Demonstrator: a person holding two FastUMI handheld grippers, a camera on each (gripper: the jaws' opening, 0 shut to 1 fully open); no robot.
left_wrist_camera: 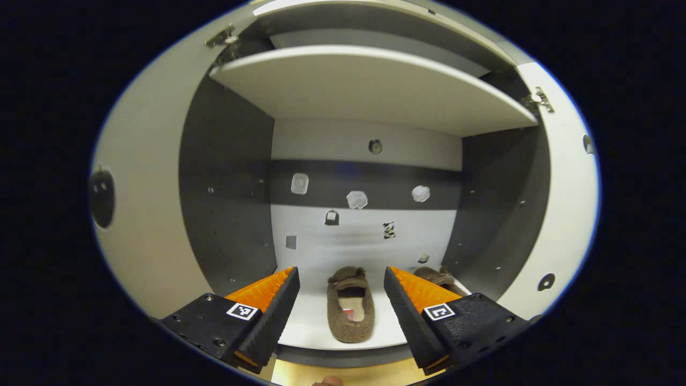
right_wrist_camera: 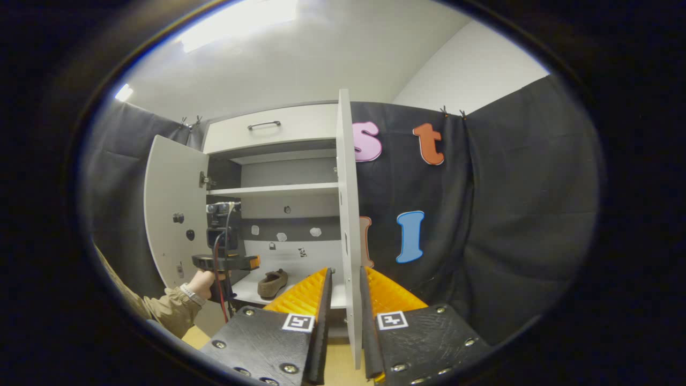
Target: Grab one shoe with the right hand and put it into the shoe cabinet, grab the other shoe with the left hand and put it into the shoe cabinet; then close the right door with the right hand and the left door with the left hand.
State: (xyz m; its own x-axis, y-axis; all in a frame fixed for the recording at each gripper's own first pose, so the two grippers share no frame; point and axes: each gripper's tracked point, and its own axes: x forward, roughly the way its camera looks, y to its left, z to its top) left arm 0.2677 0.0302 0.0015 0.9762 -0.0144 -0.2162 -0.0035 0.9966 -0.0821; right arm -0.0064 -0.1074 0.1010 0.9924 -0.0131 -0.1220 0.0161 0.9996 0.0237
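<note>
Left gripper view, step: both shoes look stowed; doors remain.
Left gripper (left_wrist_camera: pixel 341 308): fingers wide apart, empty, facing into the shoe cabinet (left_wrist_camera: pixel 236 177).
Contents: brown shoe (left_wrist_camera: pixel 351 312) on the bottom shelf at 6 o'clock; second shoe (left_wrist_camera: pixel 437 277) at 5 o'clock, partly hidden.
Right gripper view, step: closing the right door (right_wrist_camera: pixel 348 225).
Right gripper (right_wrist_camera: pixel 345 316): fingers narrow, straddling the door's edge; contact unclear.
Next: likely swing it shut toward 9 o'clock; left door (right_wrist_camera: pixel 171 214) after.

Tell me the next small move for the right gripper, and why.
Probably swing the right door shut. Both shoes already sit on the cabinet's bottom shelf, and the right gripper has its fingers either side of the open door's edge. The left gripper is open, holding nothing.
</note>
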